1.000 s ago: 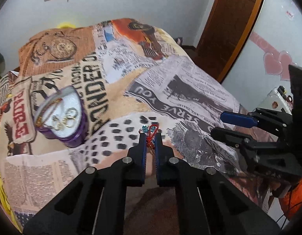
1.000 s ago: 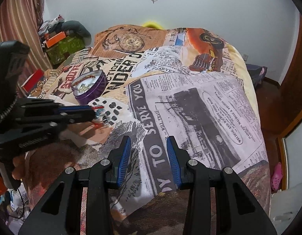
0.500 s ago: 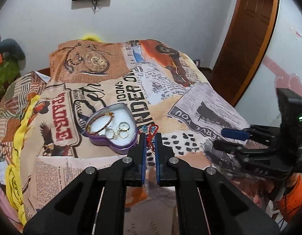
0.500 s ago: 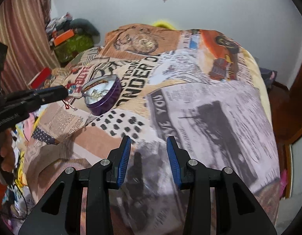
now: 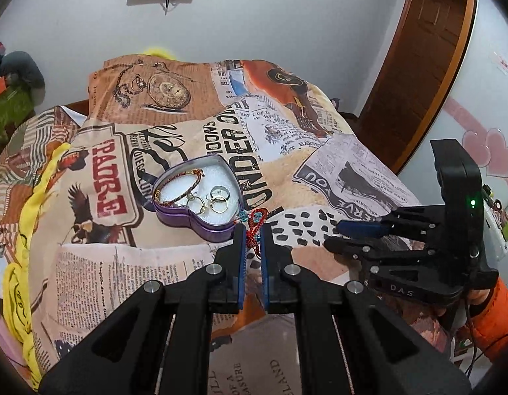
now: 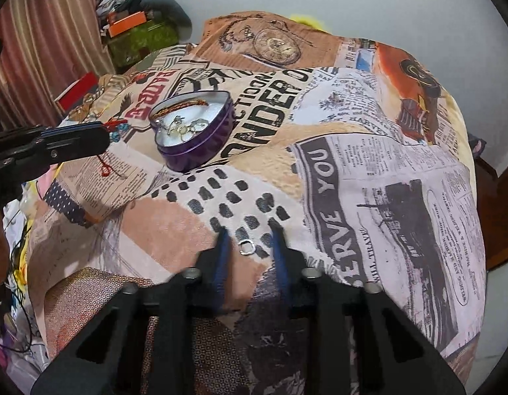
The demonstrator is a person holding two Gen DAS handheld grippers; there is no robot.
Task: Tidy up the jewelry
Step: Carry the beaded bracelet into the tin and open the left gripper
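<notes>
From the left wrist view, the left tongs [image 5: 253, 233] reach forward over the bed [image 5: 319, 171], pressed together on a red beaded bracelet [image 5: 255, 222] whose blue beads and red loops poke out above the tips. Just beyond those tips sits the purple heart tin [image 5: 201, 220], open, with a gold-and-red bangle [image 5: 180, 186] and several rings [image 5: 217, 197] on its white lining. To the right of the tin, the right tongs [image 5: 339, 235] come in sideways, held by a hand in an orange sleeve [image 5: 494, 326]. The bed wears a newspaper-print cover; beyond the tin stand a grey wall and a brown door [image 5: 425, 59]. From the right wrist view, the right tongs [image 6: 249, 230] hover low over the cover, spread apart, with a small silver ring [image 6: 246, 247] lying on the cover between them, well nearer than the tin [image 6: 196, 144]. Left of the tin, the left tongs [image 6: 104, 131] pinch the bracelet [image 6: 114, 131], a red thread dangling below.
</notes>
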